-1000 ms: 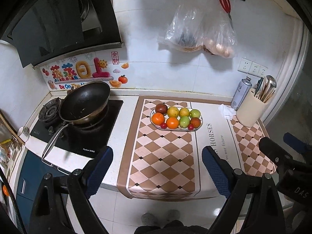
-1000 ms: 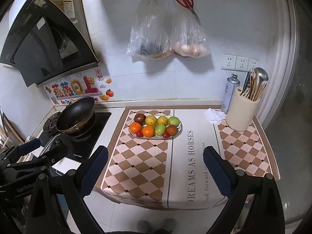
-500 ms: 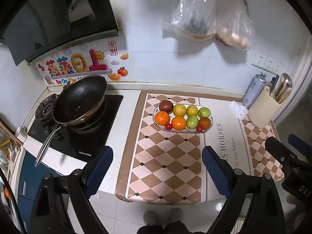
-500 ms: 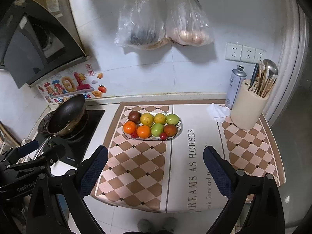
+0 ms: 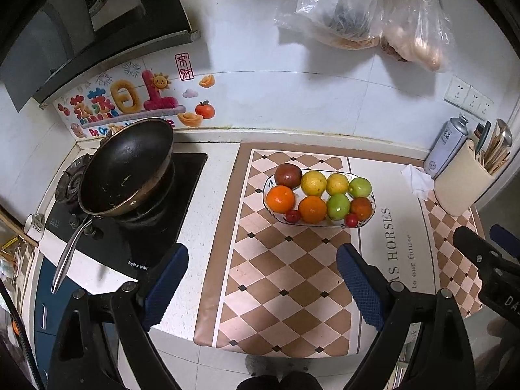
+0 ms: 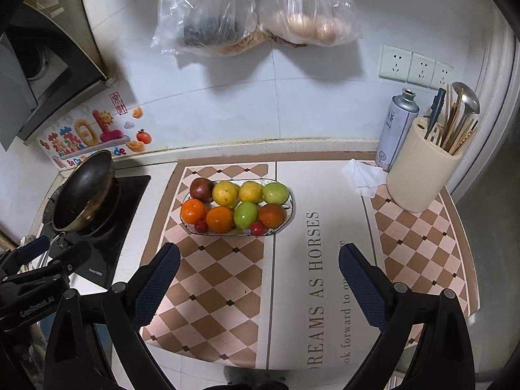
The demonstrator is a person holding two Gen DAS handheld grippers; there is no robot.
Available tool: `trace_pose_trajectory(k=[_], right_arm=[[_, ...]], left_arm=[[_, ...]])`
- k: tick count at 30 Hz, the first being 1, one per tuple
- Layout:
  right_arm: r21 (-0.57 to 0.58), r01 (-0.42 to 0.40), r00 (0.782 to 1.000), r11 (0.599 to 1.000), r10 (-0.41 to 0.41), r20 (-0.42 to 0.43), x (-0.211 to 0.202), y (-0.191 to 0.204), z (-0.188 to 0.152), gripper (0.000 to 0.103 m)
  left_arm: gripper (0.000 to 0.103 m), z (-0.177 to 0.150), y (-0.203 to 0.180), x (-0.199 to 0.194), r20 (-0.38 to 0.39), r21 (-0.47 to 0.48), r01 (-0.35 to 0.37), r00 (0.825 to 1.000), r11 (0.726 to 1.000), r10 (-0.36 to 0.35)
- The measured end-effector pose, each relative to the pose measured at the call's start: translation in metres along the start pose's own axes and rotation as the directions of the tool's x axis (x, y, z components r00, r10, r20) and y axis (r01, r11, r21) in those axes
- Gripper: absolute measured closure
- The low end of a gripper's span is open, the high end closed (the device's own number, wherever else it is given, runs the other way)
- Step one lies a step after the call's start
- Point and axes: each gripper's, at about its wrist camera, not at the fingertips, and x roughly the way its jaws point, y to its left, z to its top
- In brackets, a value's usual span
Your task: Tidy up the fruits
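Observation:
An oval glass plate [image 5: 372, 208] [image 6: 291, 216] on the checkered counter mat holds several fruits: two oranges [image 5: 280, 199] [image 6: 193, 210], two yellow fruits [image 5: 313, 182], two green ones [image 5: 338, 206] [image 6: 246, 215], a dark red one [image 5: 288, 175], a reddish one and two small red ones. My left gripper [image 5: 262, 281] is open and empty, above the mat's front, short of the plate. My right gripper [image 6: 259, 278] is open and empty, in front of the plate. Each gripper shows at the edge of the other's view.
A black wok [image 5: 126, 169] sits on the stove at left. A cream utensil holder [image 6: 422, 175], a spray can [image 6: 396, 130] and a crumpled tissue [image 6: 364, 175] stand at back right. Two plastic bags [image 6: 253, 9] hang on the wall above. The counter's front edge is just below the grippers.
Both grippers have moved forward and down toward the counter; the plate of fruit looks nearer. Both stay open and empty.

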Motion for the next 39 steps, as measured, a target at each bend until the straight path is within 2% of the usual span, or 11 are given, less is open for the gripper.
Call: trace_pose_trajectory(k=[39], right_arm=[[-0.041, 0.008, 1.0, 0.999, -0.009, -0.006, -0.009, 0.005, -0.004, 0.003]], left_arm=[[0.01, -0.004, -0.008, -0.011, 0.023, 0.01, 0.016, 1.0, 1.0, -0.017]])
